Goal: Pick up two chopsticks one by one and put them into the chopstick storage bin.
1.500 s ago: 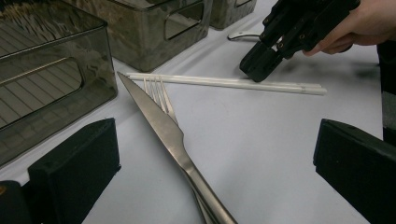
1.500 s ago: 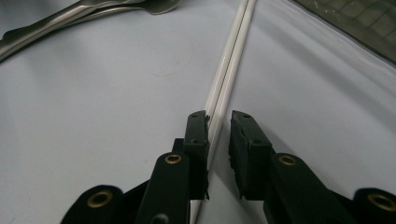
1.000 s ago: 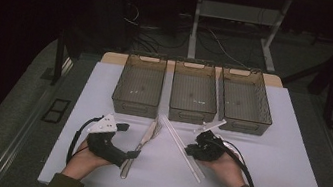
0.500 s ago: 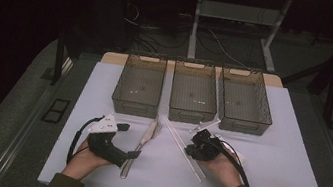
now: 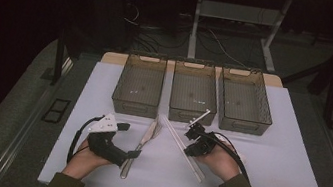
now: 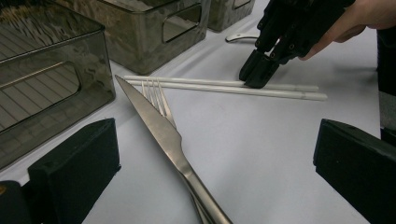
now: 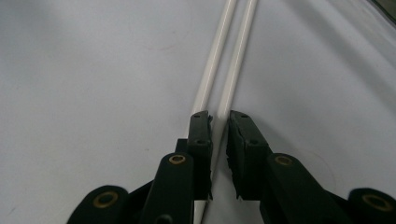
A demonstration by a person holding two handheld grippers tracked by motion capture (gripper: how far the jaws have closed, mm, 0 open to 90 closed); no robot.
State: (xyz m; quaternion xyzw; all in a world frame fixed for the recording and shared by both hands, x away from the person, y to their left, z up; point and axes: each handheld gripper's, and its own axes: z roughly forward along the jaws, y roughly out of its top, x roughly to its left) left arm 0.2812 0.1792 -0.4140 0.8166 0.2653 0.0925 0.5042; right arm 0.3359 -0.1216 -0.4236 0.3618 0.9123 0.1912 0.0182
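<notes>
Two white chopsticks (image 5: 175,138) (image 6: 196,84) (image 7: 218,46) lie side by side, slanting across the middle of the white table. My right gripper (image 5: 189,150) (image 6: 257,77) (image 7: 220,121) points down at them near their middle. Its jaws are drawn in to a thin gap, and they pinch a chopstick against the tabletop. A steel knife (image 5: 137,152) (image 6: 159,126) lies over a fork (image 5: 156,127) (image 6: 156,93) left of the chopsticks. My left gripper (image 5: 129,141) (image 6: 215,135) rests low on the table, open wide, with the knife handle lying between its jaws untouched.
Three smoky plastic bins (image 5: 134,106) (image 5: 191,116) (image 5: 243,126) stand in a row at the back of the table (image 5: 287,178). A pale utensil handle (image 6: 240,36) lies near the bins beyond the right gripper. Floor and cables lie behind.
My right gripper has edged slightly left and away along the chopsticks. The left gripper, knife and fork have not moved.
</notes>
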